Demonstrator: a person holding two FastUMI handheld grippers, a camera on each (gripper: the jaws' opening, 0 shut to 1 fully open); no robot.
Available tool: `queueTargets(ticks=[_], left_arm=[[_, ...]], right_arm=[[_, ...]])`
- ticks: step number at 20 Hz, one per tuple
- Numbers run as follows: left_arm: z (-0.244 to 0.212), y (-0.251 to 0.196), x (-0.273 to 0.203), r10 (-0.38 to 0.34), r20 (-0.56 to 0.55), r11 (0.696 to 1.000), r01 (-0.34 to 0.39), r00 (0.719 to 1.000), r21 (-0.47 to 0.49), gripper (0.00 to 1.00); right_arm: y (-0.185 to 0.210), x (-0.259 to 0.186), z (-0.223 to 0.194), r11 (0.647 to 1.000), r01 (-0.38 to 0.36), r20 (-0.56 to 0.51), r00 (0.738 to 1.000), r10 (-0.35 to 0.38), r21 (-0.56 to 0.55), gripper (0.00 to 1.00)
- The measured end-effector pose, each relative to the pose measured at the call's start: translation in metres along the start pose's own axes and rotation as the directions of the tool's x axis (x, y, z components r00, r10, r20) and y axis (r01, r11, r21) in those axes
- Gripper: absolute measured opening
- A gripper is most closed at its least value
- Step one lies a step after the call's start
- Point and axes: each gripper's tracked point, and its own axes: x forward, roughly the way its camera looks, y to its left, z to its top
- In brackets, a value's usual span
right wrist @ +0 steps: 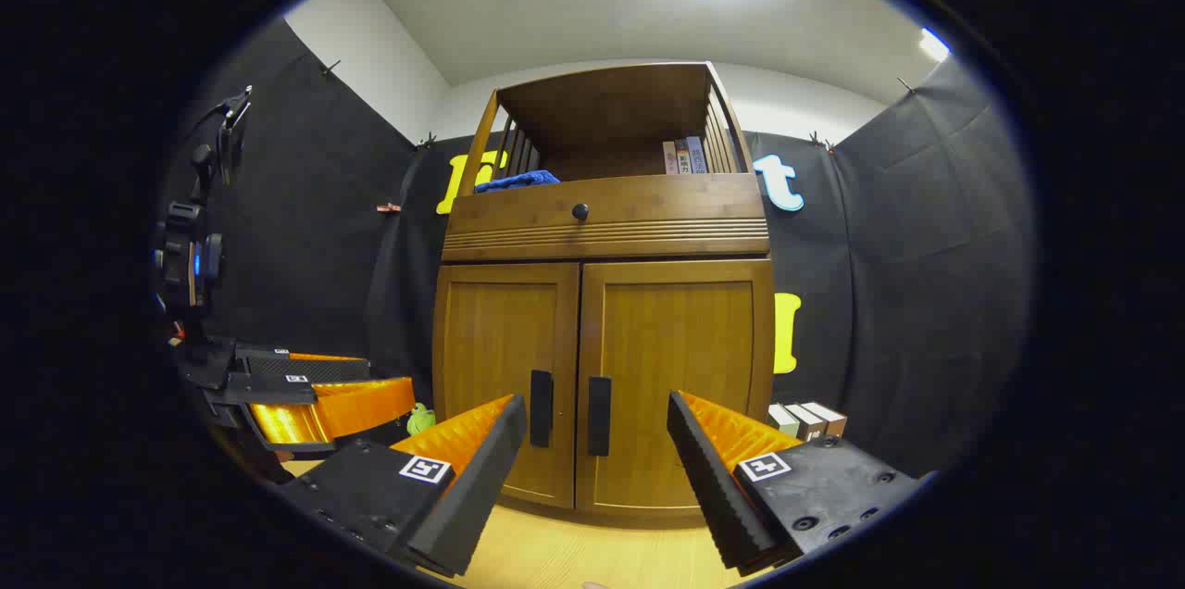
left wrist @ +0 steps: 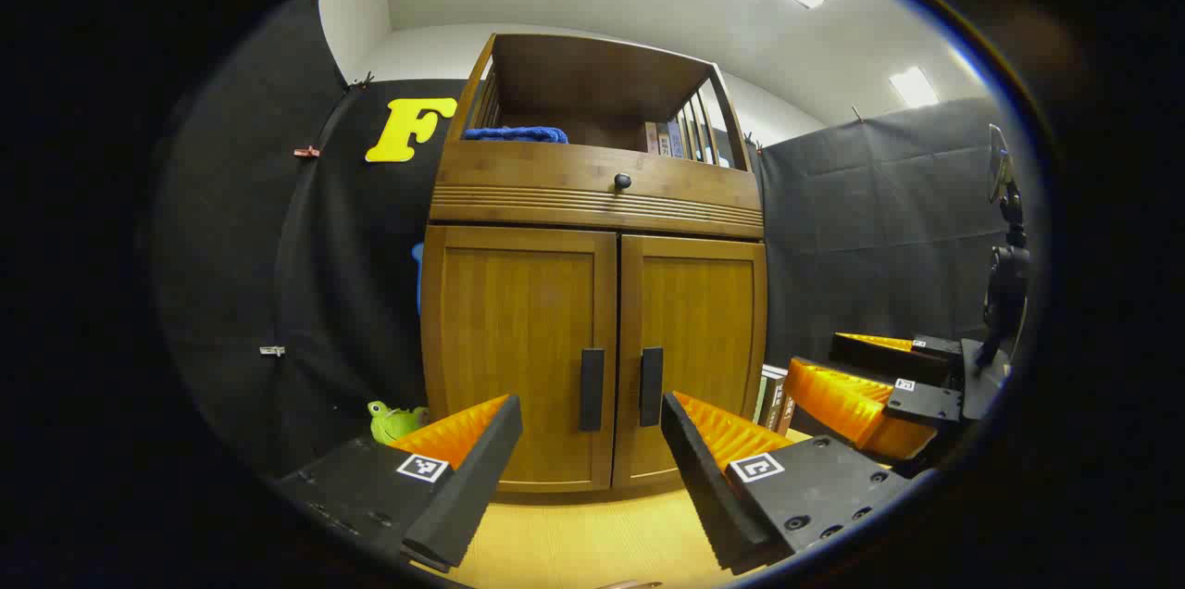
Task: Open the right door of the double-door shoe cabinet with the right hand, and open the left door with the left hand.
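A wooden shoe cabinet (left wrist: 592, 200) (right wrist: 602, 219) stands ahead with both lower doors shut. The left door (left wrist: 518, 348) (right wrist: 505, 367) and right door (left wrist: 694, 348) (right wrist: 680, 367) each carry a dark vertical handle by the centre seam: left handle (left wrist: 592, 389) (right wrist: 541, 408), right handle (left wrist: 651, 385) (right wrist: 599, 416). My left gripper (left wrist: 591, 441) is open, a short way in front of the handles, holding nothing. My right gripper (right wrist: 597, 436) is open too, facing the seam, also holding nothing. The right gripper (left wrist: 870, 385) appears at the right of the left gripper view, the left gripper (right wrist: 315, 404) at the left of the right gripper view.
The cabinet has a drawer with a round knob (left wrist: 622, 181) and an open top shelf holding a blue cloth (left wrist: 516, 134) and books (left wrist: 671, 138). A green toy (left wrist: 393, 420) sits left of the cabinet, small boxes (right wrist: 807, 419) to its right. It stands on a light wooden surface (left wrist: 592, 543).
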Motion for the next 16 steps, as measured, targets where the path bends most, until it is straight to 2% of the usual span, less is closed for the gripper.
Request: queueTargets(ticks=[8,9,16], left_arm=[[0.000,-0.001,0.003,0.001,0.001,1.000,-0.001,1.000,-0.002,0.94],[0.000,0.001,0.004,0.004,0.002,1.000,-0.004,1.000,-0.005,0.92],[0.008,0.009,-0.001,0.014,0.026,0.999,-0.013,1.000,-0.030,0.94]], right_arm=[[-0.003,0.003,0.007,1.000,0.006,0.014,1.000,-0.006,0.006,0.96],[-0.002,0.003,0.006,1.000,0.004,0.013,1.000,-0.004,0.005,0.96],[0.002,0.006,0.003,1.000,-0.002,0.008,1.000,0.001,0.012,0.96]])
